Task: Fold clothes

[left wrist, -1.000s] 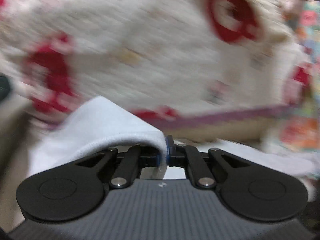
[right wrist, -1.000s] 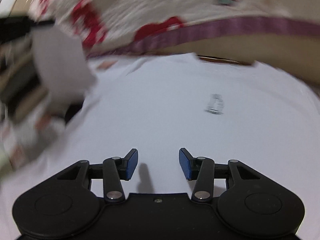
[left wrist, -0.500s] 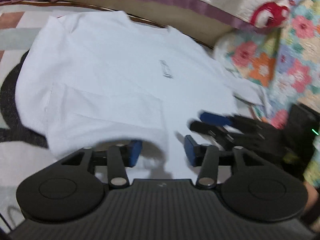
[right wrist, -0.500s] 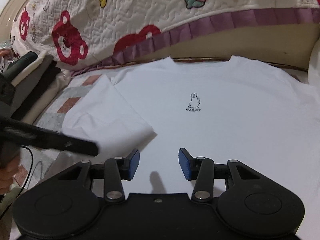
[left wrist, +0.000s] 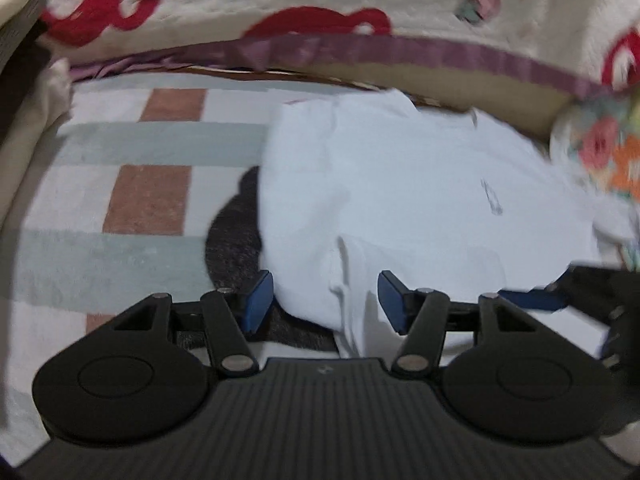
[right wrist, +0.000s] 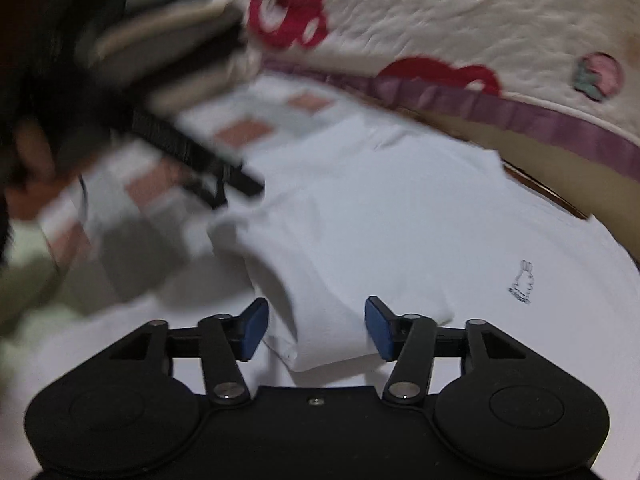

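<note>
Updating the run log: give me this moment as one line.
phase: sleeve folded in | left hand-held gripper: open over folded sleeve | right hand-held gripper: opening, nothing pinched | white T-shirt: flat

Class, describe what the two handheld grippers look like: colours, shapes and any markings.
Both match. The left gripper and right gripper have matte black bodies with two rounded lobes, black linkage arms on silver pivot pins, and blue pads on the fingertips. The left body is ribbed with a small pale logo; the right looks smooth, with a central screw.
</note>
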`<action>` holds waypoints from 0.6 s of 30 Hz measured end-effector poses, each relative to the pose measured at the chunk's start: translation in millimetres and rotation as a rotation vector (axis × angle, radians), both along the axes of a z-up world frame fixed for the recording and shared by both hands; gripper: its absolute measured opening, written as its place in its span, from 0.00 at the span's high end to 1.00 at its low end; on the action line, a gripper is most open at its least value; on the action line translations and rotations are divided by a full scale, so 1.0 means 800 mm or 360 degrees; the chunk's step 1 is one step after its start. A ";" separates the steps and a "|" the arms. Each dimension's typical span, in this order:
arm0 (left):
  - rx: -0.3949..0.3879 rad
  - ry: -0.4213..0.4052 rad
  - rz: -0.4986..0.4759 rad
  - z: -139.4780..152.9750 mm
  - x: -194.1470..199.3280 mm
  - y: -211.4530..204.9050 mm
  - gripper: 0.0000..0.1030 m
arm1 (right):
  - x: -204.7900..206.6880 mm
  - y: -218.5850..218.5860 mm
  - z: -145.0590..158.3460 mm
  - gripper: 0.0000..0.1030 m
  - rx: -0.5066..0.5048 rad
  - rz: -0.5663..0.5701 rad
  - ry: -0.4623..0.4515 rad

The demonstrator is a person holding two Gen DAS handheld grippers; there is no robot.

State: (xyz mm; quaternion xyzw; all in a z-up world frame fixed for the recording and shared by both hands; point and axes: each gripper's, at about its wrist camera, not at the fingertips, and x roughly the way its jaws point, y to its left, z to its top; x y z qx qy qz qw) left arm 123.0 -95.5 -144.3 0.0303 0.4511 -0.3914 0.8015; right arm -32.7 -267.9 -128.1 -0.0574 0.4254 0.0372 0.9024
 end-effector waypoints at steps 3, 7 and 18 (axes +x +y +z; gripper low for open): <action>-0.0095 0.0024 0.0055 -0.003 0.010 0.015 0.45 | 0.016 -0.002 -0.016 0.94 -0.0140 -0.0032 0.0029; -0.0086 -0.0039 0.0109 0.002 0.015 0.023 0.45 | 0.036 -0.051 0.051 0.94 -0.0020 -0.0238 -0.0258; -0.0035 -0.0163 -0.0161 -0.006 -0.018 -0.026 0.43 | -0.007 -0.205 0.091 0.88 0.0270 -0.1019 -0.0655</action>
